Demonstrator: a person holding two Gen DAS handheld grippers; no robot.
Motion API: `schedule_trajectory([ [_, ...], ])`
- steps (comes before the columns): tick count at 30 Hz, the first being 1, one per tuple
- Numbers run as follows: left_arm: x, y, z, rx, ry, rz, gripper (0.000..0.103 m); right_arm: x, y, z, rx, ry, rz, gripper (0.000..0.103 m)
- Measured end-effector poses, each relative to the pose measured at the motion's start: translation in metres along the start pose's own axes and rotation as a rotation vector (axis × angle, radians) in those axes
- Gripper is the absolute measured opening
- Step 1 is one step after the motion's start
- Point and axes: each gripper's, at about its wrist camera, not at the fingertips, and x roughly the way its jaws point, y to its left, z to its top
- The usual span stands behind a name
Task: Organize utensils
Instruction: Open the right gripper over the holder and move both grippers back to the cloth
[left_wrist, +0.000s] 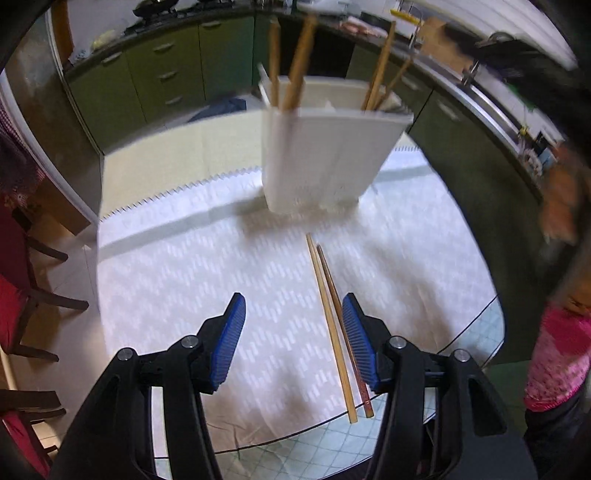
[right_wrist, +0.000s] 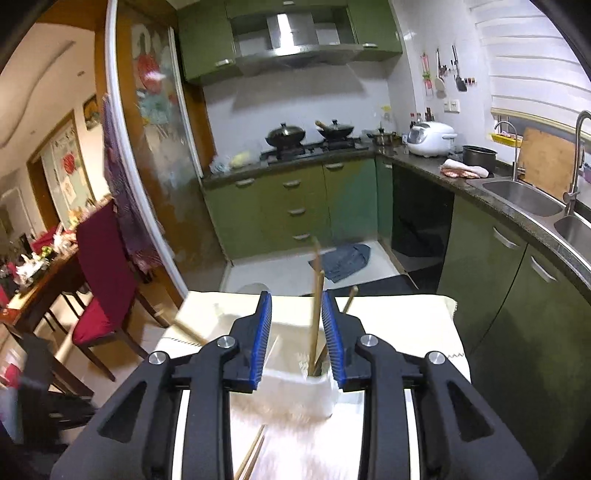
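Observation:
A white utensil holder (left_wrist: 325, 158) stands on the white patterned tablecloth (left_wrist: 207, 280), with several wooden chopsticks (left_wrist: 301, 62) upright in it. Two chopsticks (left_wrist: 334, 328) lie flat on the cloth in front of it. My left gripper (left_wrist: 293, 328) is open and empty just above the cloth; the lying pair passes by its right finger (left_wrist: 356, 339). My right gripper (right_wrist: 296, 328) is open above the holder (right_wrist: 291, 387). A chopstick (right_wrist: 317, 317) stands in the holder between the open jaws. The lying pair (right_wrist: 253, 456) shows below it.
The table edge (left_wrist: 424, 384) runs close on the near right. Red chairs (right_wrist: 99, 291) stand to the left. Green kitchen cabinets (right_wrist: 295, 206), a stove with woks (right_wrist: 306, 136) and a sink (right_wrist: 524, 195) lie beyond. A person in pink (left_wrist: 557, 354) is at the right.

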Motion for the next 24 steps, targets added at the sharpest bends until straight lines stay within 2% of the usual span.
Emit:
schedule_trajectory([
  [3, 0.029, -0.008, -0.002, -0.005, 0.063, -0.006, 0.052, -0.04, -0.002, -0.026, 0.0, -0.004, 0.019, 0.035],
  [8, 0.079, -0.017, -0.005, -0.026, 0.174, 0.008, 0.052, -0.074, -0.019, -0.069, 0.016, 0.04, 0.027, 0.035],
  [14, 0.104, -0.021, -0.004, -0.035, 0.221, 0.066, 0.052, -0.097, -0.05, -0.096, 0.066, 0.055, 0.017, 0.037],
  [20, 0.117, -0.025, 0.001, -0.047, 0.252, 0.09, 0.052, -0.106, -0.069, -0.104, 0.098, 0.06, 0.03, 0.038],
  [22, 0.122, -0.026, 0.002, -0.044, 0.265, 0.106, 0.048, -0.107, -0.071, -0.104, 0.105, 0.064, 0.04, 0.038],
  [24, 0.127, -0.025, 0.003, -0.054, 0.278, 0.124, 0.037, -0.109, -0.073, -0.104, 0.111, 0.066, 0.05, 0.038],
])
